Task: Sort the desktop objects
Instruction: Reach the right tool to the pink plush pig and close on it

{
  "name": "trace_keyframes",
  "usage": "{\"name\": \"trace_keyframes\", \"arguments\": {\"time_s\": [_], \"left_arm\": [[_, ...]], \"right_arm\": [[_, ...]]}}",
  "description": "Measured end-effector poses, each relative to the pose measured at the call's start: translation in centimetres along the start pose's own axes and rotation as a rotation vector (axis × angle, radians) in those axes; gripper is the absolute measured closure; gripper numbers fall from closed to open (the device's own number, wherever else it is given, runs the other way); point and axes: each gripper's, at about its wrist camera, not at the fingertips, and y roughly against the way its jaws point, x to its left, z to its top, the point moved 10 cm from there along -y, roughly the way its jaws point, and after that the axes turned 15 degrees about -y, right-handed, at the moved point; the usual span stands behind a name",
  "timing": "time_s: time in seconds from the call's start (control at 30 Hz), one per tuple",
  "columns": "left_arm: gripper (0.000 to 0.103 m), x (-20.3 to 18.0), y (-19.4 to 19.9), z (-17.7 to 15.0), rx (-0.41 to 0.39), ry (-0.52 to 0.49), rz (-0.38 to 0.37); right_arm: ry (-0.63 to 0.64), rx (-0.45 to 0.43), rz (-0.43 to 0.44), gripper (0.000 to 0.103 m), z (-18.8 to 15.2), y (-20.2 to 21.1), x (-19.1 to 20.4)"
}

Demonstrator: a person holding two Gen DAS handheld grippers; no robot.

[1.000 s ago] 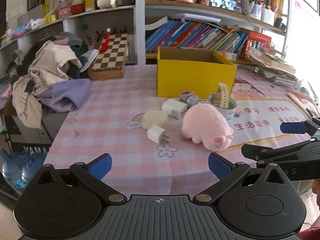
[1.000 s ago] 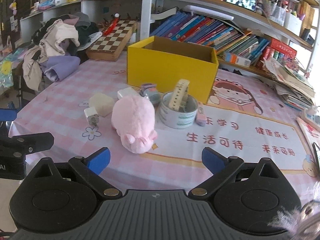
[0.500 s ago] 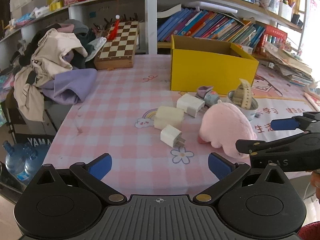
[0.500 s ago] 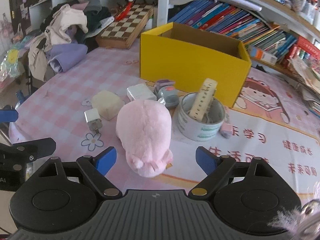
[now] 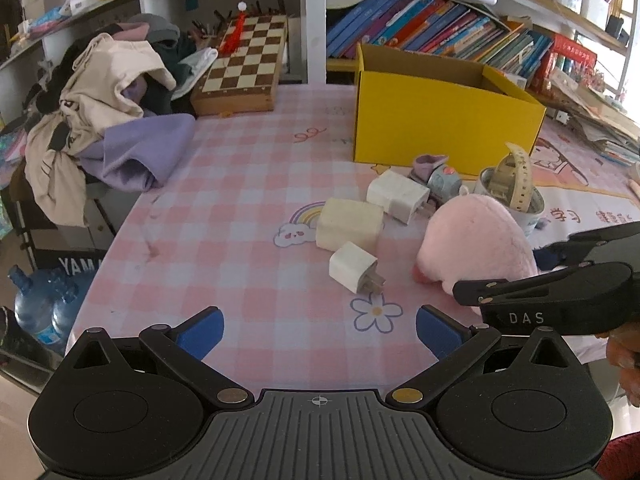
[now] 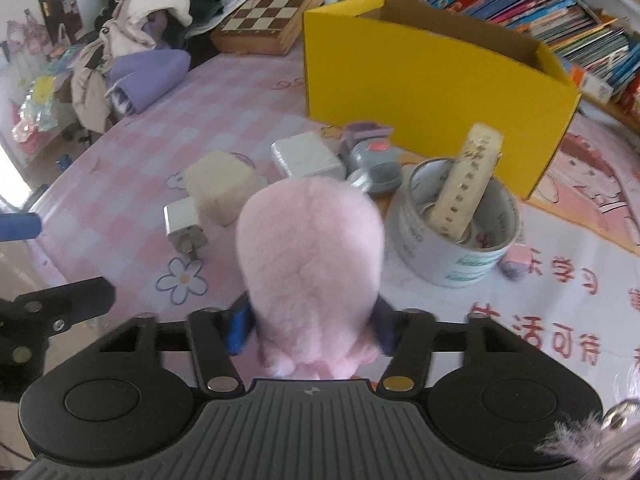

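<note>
A pink plush pig lies on the pink checked tablecloth, also seen in the left wrist view. My right gripper has its blue pads pressed on both sides of the pig's near end. My left gripper is open and empty over the table's near edge. Three white chargers lie left of the pig: a small one, a cream one and a larger white one. A tape roll holding a ruler stands to the right. The yellow box stands behind.
A grey and purple gadget lies before the box. A small pink eraser lies by the tape roll. A chessboard and a pile of clothes are at the far left. Bookshelves stand behind.
My right gripper has moved forward and down onto the pig and closed its fingers around it. My left gripper has shifted slightly and stays open.
</note>
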Motion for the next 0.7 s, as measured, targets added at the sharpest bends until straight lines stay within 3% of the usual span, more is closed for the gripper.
{"name": "trace_keyframes", "arguments": {"time_s": [0.33, 0.7], "left_arm": [[0.005, -0.9, -1.7, 1.4, -0.006, -0.007, -0.026], [0.033, -2.2, -4.9, 2.4, 0.024, -0.072, -0.010]], "right_arm": [[-0.003, -0.073, 0.016, 0.055, 1.3, 2.9, -1.5], [0.059, -0.129, 0.017, 0.055, 2.3, 4.2, -1.9]]}}
